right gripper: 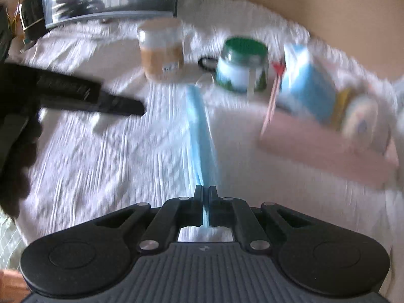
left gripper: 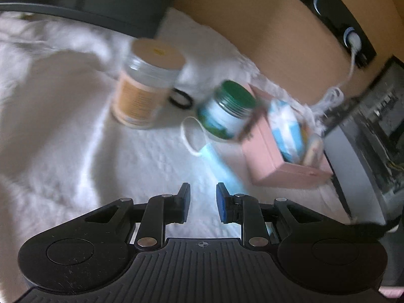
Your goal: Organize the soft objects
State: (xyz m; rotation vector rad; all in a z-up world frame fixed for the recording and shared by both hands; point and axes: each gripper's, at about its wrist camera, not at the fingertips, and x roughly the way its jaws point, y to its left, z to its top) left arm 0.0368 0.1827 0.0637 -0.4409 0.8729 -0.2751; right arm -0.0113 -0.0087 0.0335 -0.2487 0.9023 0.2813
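Observation:
A light blue face mask (right gripper: 202,131) runs from my right gripper (right gripper: 205,189) out across the white textured cloth (right gripper: 101,151). That gripper is shut on the mask's near end. The mask (left gripper: 217,159) also shows in the left wrist view, ahead and slightly right of my left gripper (left gripper: 203,189). The left gripper is open with nothing between its blue pads. A pink box (left gripper: 262,156) holding a blue and white soft pack (left gripper: 287,131) stands to the right. In the right wrist view the pink box (right gripper: 315,151) is blurred, and the left gripper's fingers (right gripper: 121,106) reach in from the left.
A jar with an orange label (left gripper: 144,85) and a green-lidded jar (left gripper: 224,111) stand behind the mask, with a black hair tie (left gripper: 179,98) between them. A dark screen base (left gripper: 101,0) sits at the back, and a grey case (left gripper: 366,151) at the right.

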